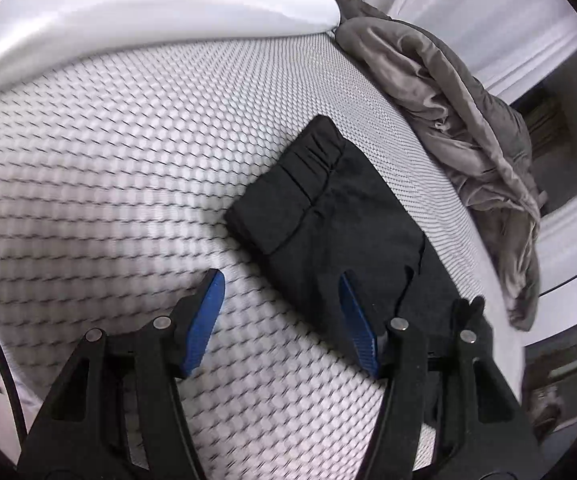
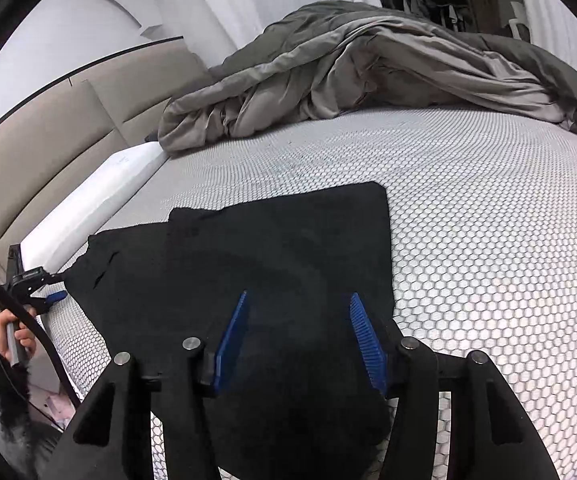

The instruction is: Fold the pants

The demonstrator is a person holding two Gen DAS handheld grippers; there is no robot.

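The black pants point(image 1: 328, 216) lie folded into a compact rectangle on the honeycomb-patterned mattress point(image 1: 128, 160), gathered waistband on top at the far end. My left gripper point(image 1: 282, 280) is open and empty, just above the mattress at the pants' near left corner; its right finger is against the fabric edge. In the right wrist view the pants point(image 2: 248, 248) spread flat under my right gripper point(image 2: 298, 300), which is open and hovers over their near part. The left gripper point(image 2: 48, 298) shows at the pants' left edge, held by a hand.
A rumpled grey duvet point(image 2: 348, 72) lies heaped along the far side of the mattress point(image 2: 488, 240); it also shows in the left wrist view point(image 1: 468, 128). A white pillow point(image 1: 148, 12) lies at one end. A beige headboard point(image 2: 48, 140) stands left.
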